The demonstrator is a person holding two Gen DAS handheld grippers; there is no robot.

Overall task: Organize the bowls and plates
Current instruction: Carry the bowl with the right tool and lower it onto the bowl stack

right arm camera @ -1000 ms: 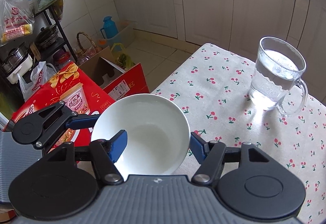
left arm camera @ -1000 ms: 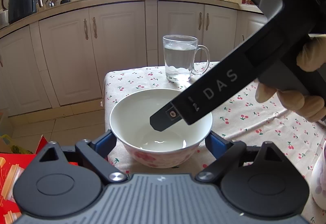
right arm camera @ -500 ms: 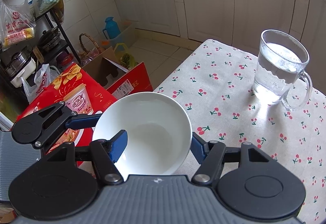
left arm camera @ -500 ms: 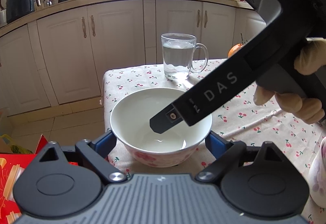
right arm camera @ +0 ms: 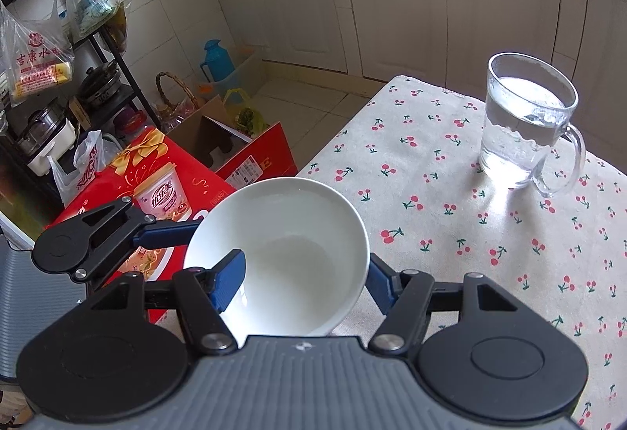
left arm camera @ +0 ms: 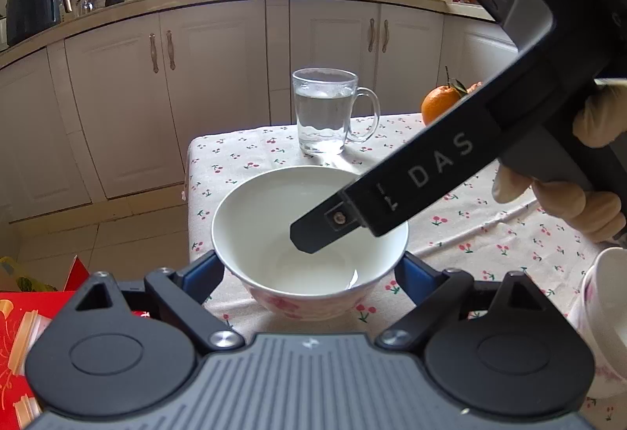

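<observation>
- left wrist view: the white bowl (left arm camera: 274,218) with pink flowers on its outside stands on the table (left arm camera: 243,159), near the corner, on a cherry-print cloth.
- the left gripper (left arm camera: 309,265) has its jaws clamped on the bowl; one blue pad lies against each side of it.
- the right gripper (right arm camera: 303,277) comes in from the right, held by a gloved hand (left arm camera: 580,195). its jaws are apart: one finger is down inside the bowl, the other is outside the wall. they do not clamp it.
- a glass mug of water (left arm camera: 323,116) stands behind the bowl, well apart from it, and an orange (left arm camera: 439,105) is farther back to the right.
- right wrist view: a red gift box (right arm camera: 117,175) is on the floor beside the table.
</observation>
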